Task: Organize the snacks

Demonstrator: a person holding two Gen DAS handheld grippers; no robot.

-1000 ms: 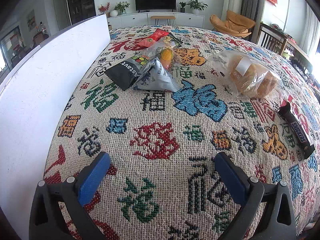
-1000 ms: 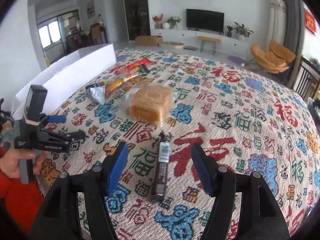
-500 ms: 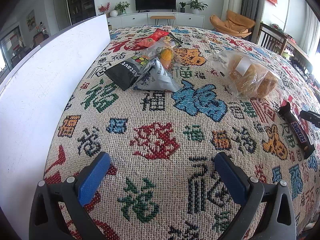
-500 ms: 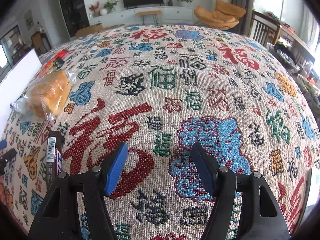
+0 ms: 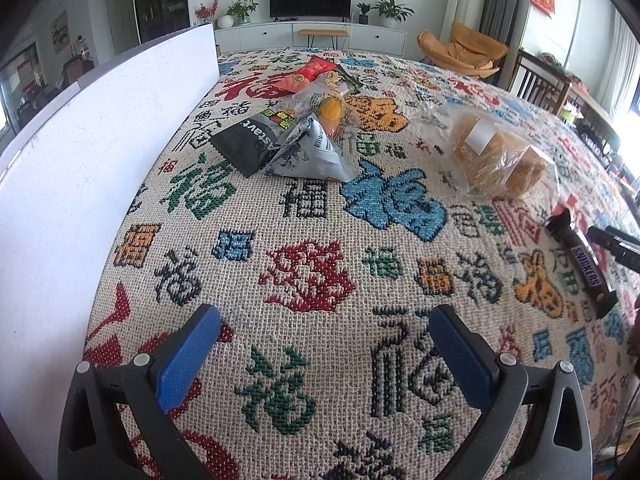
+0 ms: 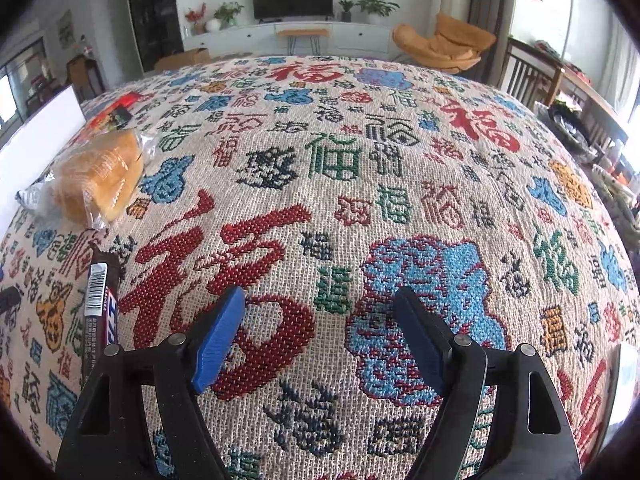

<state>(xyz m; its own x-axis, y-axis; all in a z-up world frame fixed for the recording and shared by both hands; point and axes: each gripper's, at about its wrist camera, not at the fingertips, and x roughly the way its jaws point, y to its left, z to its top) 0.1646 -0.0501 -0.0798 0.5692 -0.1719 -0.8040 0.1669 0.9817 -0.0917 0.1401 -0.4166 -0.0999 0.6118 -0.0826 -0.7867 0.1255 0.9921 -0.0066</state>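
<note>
Patterned cloth (image 5: 312, 216) covers the living-room table, snacks scattered along a white box (image 5: 80, 168). We hold the left gripper (image 5: 324, 356) and right gripper (image 6: 320, 332) with jaws spread wide, both empty. Bagged bread (image 5: 496, 152) lies near the Snickers bar (image 5: 586, 268); a pile of packets (image 5: 288, 140) sits by the box. Slippery wrappers could slide from our pads, and squeezing would crush the bread.
</note>
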